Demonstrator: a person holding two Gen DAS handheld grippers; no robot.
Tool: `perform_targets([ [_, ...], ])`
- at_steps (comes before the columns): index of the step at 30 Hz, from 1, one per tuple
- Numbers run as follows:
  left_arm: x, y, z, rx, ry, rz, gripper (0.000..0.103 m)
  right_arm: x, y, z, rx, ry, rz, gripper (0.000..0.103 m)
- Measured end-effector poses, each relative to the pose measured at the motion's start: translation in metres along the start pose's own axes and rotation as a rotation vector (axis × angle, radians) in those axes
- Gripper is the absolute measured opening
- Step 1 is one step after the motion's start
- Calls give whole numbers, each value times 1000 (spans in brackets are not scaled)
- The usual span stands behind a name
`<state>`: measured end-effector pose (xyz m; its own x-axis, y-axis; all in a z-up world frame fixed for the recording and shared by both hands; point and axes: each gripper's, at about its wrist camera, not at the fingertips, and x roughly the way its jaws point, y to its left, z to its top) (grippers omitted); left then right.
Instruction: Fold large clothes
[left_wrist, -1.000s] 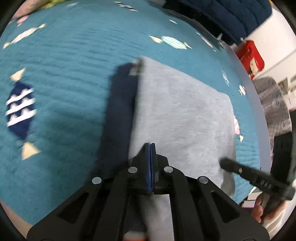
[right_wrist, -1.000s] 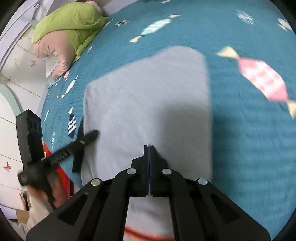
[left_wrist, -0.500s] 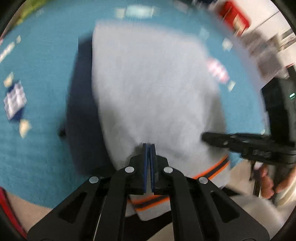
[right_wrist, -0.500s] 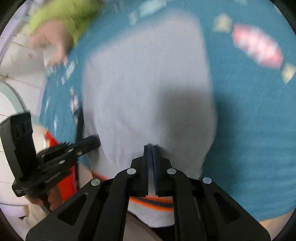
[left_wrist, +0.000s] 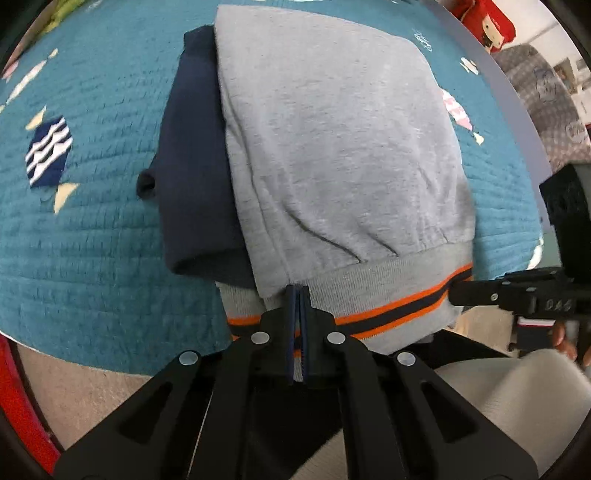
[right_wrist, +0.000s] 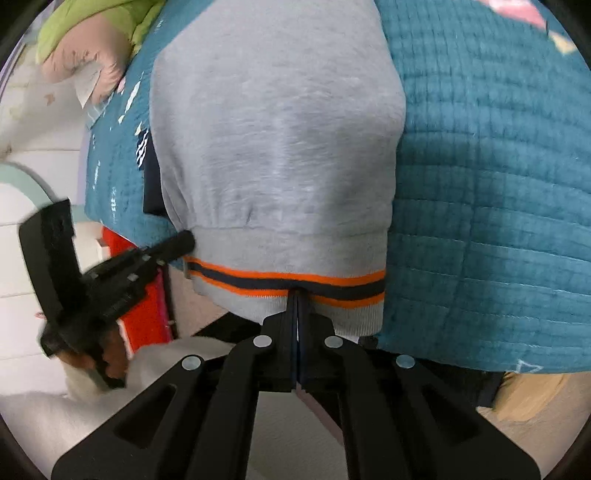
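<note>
A folded sweatshirt is laid on a quilt, its hem overhanging the near edge.

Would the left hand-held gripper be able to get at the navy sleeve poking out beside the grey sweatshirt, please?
Probably yes: the navy sleeve lies uncovered on the teal quilt, with nothing between it and the left hand-held gripper, which is shut at the grey sweatshirt's striped hem.
</note>
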<state>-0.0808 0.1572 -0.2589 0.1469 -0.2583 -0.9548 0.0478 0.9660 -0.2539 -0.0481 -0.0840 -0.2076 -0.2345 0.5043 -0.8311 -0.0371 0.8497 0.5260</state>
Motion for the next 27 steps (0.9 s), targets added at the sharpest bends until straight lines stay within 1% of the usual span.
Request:
perform_targets([
  [2, -3, -5, 0, 12, -4, 19, 3, -5, 6, 0, -25, 4, -20, 0],
  [3, -4, -7, 1, 9, -3, 23, 3, -6, 12, 2, -38, 9, -24, 3],
  [4, -6, -8, 1, 5, -1, 24, 3, -9, 17, 2, -55, 13, -16, 6],
  [6, -14, -11, 0, 4, -3, 42, 4, -15, 22, 3, -61, 4, 4, 6],
  [7, -18, -9, -3, 7, -5, 54, 12, -21, 20, 4, -51, -1, 31, 7],
  [8, -22, -11, -3, 12, -13, 72, 28, -27, 17, 6, -32, -9, 57, 9],
  [9, -28, -10, -4, 13, -27, 75, 33, -30, 15, 9, -18, -16, 69, 15],
  [10, -33, -10, -4, 16, -43, 73, 38, -38, 11, 12, -6, -34, 68, 27],
  [11, -38, -11, -3, 21, -56, 71, 40, -44, 9, 13, -6, -52, 54, 35],
  [12, -43, -9, -2, 21, -59, 71, 42, -48, 10, 14, -8, -71, 36, 50],
  [13, -45, -8, -1, 17, -64, 72, 48, -54, 8, 16, -6, -95, 11, 66],
  [14, -49, -6, 1, 8, -78, 72, 52, -57, 5, 18, 6, -113, -4, 71],
  [15, -52, -3, 3, 5, -87, 72, 54, -61, 2, 22, 21, -130, 3, 74],
  [16, -54, -2, 6, 6, -95, 72, 57, -63, 0, 25, 31, -137, 16, 76],
  [17, -57, -1, 10, 5, -106, 73, 63, -64, -3, 27, 42, -142, 18, 78],
  [18, -59, 0, 14, -1, -121, 74, 65, -65, -5, 29, 54, -150, 12, 83],
  [20, -64, 5, 20, -17, -140, 65, 73, -68, -7, 35, 67, -171, 2, 85],
  [22, -67, 11, 28, -32, -153, 52, 74, -70, -8, 40, 57, -192, 3, 87],
  [24, -66, 13, 39, -42, -171, 44, 77, -71, -7, 44, 54, -209, -3, 88],
  [27, -62, 22, 52, -63, -173, 14, 79, -67, -6, 53, 48, -228, 22, 90],
])
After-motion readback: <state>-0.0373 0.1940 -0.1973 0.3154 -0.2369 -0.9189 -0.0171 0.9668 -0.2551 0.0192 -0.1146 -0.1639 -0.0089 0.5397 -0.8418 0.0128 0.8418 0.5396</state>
